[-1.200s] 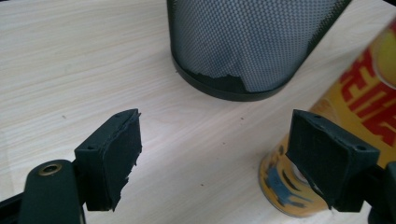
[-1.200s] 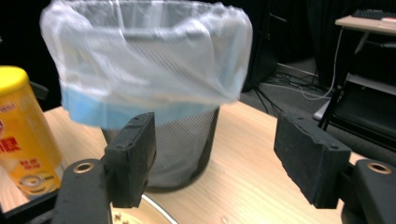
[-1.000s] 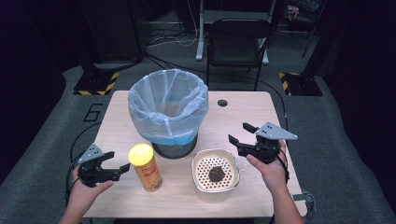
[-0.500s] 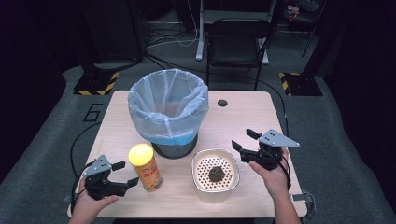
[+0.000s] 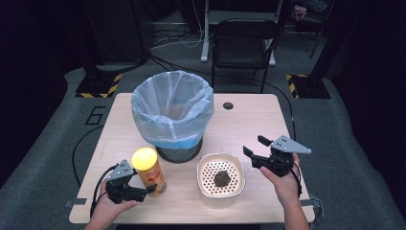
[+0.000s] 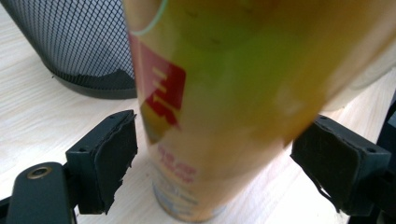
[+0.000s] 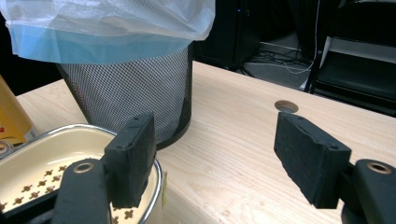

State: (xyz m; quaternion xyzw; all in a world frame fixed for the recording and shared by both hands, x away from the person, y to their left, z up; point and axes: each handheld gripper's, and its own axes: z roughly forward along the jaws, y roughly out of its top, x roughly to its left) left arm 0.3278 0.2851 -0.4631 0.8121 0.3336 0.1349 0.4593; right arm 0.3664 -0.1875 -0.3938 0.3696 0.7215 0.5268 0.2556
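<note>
Left gripper [image 5: 143, 191] is standing with jaws parted on either side of the yellow can [image 5: 150, 171], pads near it but not pressing; the can is sitting upright just in front of the mesh bin [image 5: 173, 115]. Right gripper [image 5: 253, 149] is hovering with jaws wide and empty beside the cream strainer bowl [image 5: 221, 178], right of the bin's front.

Yellow can [image 5: 150, 171]: tall cylinder, yellow lid, red label print, upright on table, front-left, just beside mesh bin base, standing between left gripper's [image 5: 143, 191] open jaws.
</note>
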